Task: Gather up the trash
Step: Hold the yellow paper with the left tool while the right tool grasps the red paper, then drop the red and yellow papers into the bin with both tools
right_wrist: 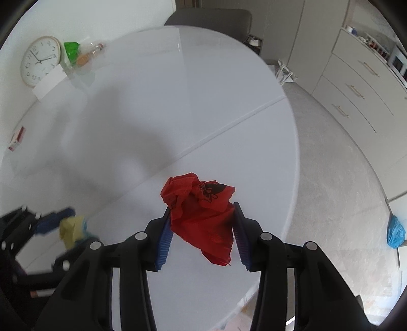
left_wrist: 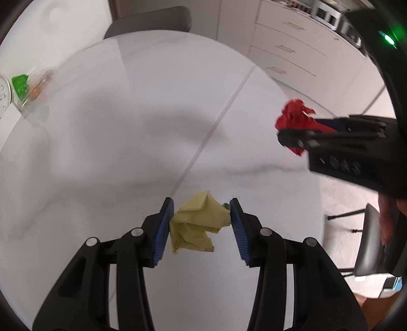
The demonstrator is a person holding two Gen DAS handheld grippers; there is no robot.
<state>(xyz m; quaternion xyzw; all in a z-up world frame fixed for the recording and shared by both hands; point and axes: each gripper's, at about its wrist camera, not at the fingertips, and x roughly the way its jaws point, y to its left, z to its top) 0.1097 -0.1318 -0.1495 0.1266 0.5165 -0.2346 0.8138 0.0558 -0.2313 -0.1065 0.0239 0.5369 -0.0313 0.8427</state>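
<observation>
Where the left gripper (left_wrist: 202, 211) points down over the round white glossy table (left_wrist: 106, 152), its blue ribbed pads are closed on a crumpled pale-yellow paper wad (left_wrist: 197, 224), which hangs clear of the tabletop. The wad fills the gap between the pads; a small bluish scrap shows at its right edge against the right pad.

The right gripper (right_wrist: 202, 211) is clamped on a crumpled red plastic wrapper with a black print (right_wrist: 201, 211), pinched on both sides by the pads, its lower corner dangling below them. From the left wrist view the wrapper sits above the table's right edge.

Mid-table: a thin seam (right_wrist: 229, 129) runs diagonally across the top.

Far side: a green-and-clear heap of packaging (right_wrist: 78, 54) lies by a round white wall clock with pale rim (right_wrist: 40, 61), with a grey chair back (right_wrist: 211, 16) beyond. On the floor to the right, a blue crumpled bag (right_wrist: 395, 233).
</observation>
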